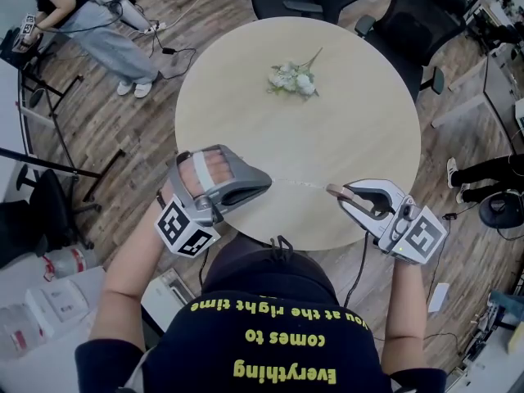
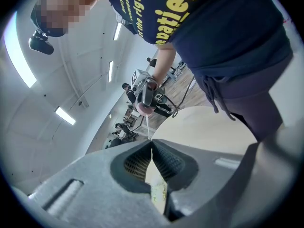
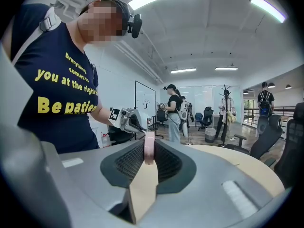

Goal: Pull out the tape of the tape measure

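Mid-pull right now. The left gripper (image 1: 267,186) is clamped tight on the tip of the tape (image 1: 300,184), jaws fully together with the thin strip pinched between the pads. Over on the right, the right gripper (image 1: 336,193) has its jaws closed on the pink case (image 3: 149,148), held edge-on between the pads. The tape runs taut between the two, just above the near edge of the table (image 1: 327,105), with the flowers (image 1: 293,79) well clear on the far side. A good stretch of tape looks to be out already. Next, I'd say, the grippers need to draw further apart, left going left, right going right, both pinches firm and in line so the tip doesn't slip or twist.
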Demonstrator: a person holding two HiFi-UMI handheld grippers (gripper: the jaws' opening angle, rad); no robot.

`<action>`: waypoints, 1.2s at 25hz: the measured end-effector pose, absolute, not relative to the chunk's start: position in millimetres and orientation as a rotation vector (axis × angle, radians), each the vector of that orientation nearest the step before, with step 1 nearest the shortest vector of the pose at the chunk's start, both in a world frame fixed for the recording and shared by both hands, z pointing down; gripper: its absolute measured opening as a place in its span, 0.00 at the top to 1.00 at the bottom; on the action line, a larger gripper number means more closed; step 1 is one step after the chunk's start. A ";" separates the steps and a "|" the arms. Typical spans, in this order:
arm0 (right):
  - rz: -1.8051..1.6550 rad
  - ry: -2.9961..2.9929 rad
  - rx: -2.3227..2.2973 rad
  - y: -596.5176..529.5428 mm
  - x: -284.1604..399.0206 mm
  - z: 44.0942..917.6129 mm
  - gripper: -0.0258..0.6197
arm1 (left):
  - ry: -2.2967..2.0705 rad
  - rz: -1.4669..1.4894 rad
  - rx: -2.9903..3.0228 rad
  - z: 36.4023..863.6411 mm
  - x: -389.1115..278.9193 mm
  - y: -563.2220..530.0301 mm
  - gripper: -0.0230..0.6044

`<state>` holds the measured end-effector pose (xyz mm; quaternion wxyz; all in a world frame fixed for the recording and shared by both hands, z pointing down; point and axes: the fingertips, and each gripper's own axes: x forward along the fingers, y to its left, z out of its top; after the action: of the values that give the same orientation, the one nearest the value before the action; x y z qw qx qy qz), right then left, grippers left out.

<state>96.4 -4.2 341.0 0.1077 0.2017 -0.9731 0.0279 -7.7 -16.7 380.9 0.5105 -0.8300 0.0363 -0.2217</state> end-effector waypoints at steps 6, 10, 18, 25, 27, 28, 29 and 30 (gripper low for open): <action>0.100 -2.874 0.544 -0.7 86.5 344.6 0.83 | 0.029 -0.488 -2.009 381.5 9.8 -2.6 0.95; 0.106 -2.876 0.525 -2.0 82.9 345.1 0.83 | -0.001 -0.468 -2.009 380.7 18.2 1.1 0.95; 0.131 -2.878 0.464 1.5 75.6 351.4 0.83 | -0.053 -0.446 -1.992 382.6 30.1 7.6 0.95; 0.151 -2.877 0.398 2.1 66.4 355.4 0.83 | -0.096 -0.434 -1.979 385.9 38.9 10.6 0.95; 0.154 -2.880 0.390 2.2 65.1 355.3 0.83 | -0.105 -0.430 -1.981 387.0 41.1 11.4 0.95; 0.156 -2.883 0.387 2.5 64.3 354.9 0.83 | -0.108 -0.429 -1.981 387.0 42.1 11.9 0.95; 0.157 -2.886 0.383 2.9 63.3 354.5 0.83 | -0.111 -0.427 -1.981 386.9 42.9 12.3 0.95; 0.158 -2.887 0.379 3.3 62.0 354.1 0.83 | -0.114 -0.426 -1.980 386.7 43.5 12.7 0.95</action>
<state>62.0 3.3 354.1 0.1125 0.1290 -0.9838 0.0537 43.5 12.7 386.7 0.5281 -0.8289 -0.0477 -0.1782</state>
